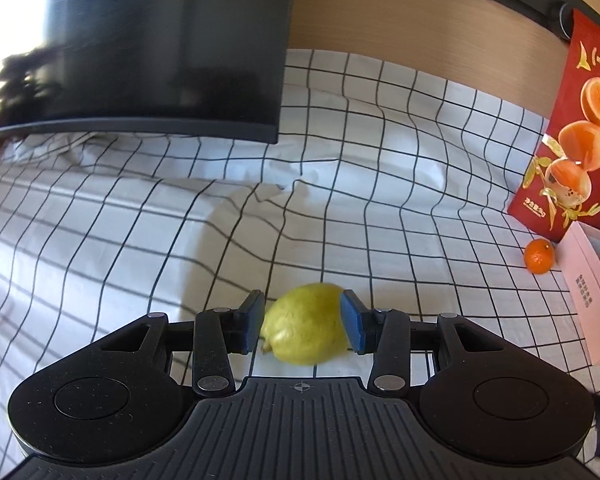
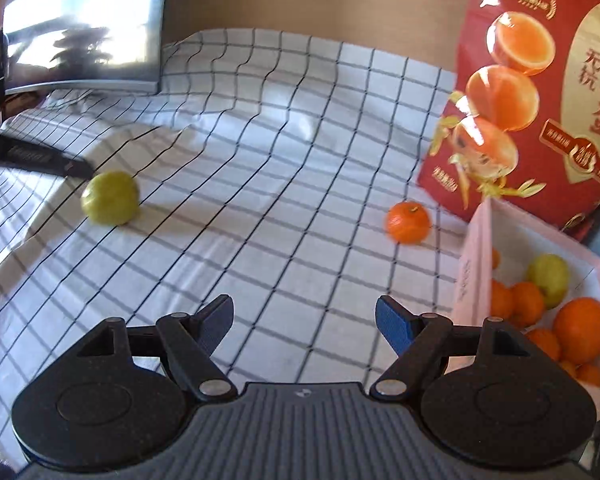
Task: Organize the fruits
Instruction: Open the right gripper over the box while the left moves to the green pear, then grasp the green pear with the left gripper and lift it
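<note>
Two hand-held grippers work over a white tablecloth with a black grid (image 1: 380, 184). From the left wrist view, the left gripper (image 1: 302, 322) sits low over the cloth, its blue-padded fingers (image 1: 352, 326) on either side of a yellow-green, lemon-shaped fruit (image 1: 306, 324). The pads lie at the fruit's flanks, the right one overlapping it; whether they truly press it cannot be told. From the right wrist view, the right gripper (image 2: 304, 322) hovers above bare cloth with its fingers spread wide and nothing between them.

Only the right wrist view looks into the open pale pink cardboard box (image 2: 474, 264) at the right edge: one yellow-green fruit (image 2: 550, 284) and at least six small orange mandarins (image 2: 582, 328) lie inside. That view also shows the left gripper as a dark shape reaching the yellow-green fruit from the left side. The left wrist view sees only the box's outer wall.

One loose orange mandarin (image 2: 408, 222) rests on the cloth, near the box and just in front of one upright red printed carton (image 2: 540, 92). One dark flat monitor screen (image 1: 140, 48) stands at the cloth's far left edge.
</note>
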Available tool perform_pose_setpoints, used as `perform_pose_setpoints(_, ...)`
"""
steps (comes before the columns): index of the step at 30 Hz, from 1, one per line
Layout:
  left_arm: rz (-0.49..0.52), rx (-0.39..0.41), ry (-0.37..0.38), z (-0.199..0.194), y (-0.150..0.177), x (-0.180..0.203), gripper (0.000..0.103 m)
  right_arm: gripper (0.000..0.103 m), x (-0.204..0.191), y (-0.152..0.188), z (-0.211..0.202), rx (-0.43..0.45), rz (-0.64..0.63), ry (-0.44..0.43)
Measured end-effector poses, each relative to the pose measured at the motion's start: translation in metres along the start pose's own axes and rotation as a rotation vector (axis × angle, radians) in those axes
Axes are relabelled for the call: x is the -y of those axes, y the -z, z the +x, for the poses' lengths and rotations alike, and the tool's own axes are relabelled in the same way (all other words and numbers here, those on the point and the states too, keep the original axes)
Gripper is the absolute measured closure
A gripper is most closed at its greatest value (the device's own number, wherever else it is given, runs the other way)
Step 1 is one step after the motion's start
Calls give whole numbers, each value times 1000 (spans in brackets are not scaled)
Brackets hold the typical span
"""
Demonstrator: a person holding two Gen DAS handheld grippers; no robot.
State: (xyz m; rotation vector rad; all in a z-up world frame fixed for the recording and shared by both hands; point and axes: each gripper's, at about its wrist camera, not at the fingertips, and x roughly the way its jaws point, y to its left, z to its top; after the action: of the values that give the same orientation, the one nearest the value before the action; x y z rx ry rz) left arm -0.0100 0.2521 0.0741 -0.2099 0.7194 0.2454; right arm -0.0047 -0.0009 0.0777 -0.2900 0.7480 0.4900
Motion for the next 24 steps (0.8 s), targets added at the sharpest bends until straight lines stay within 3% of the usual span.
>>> perform_pose_setpoints(8,124,-26,7,18,3,7,57,24,-5,28,4,-89,50,9)
perform_pose_setpoints(18,303,-6,115,21,13,11,51,24,2,46,1,-134,131,41)
perform_pose_setpoints(24,297,4,152,27,8,4,51,24,4,55,3,-161,165,46)
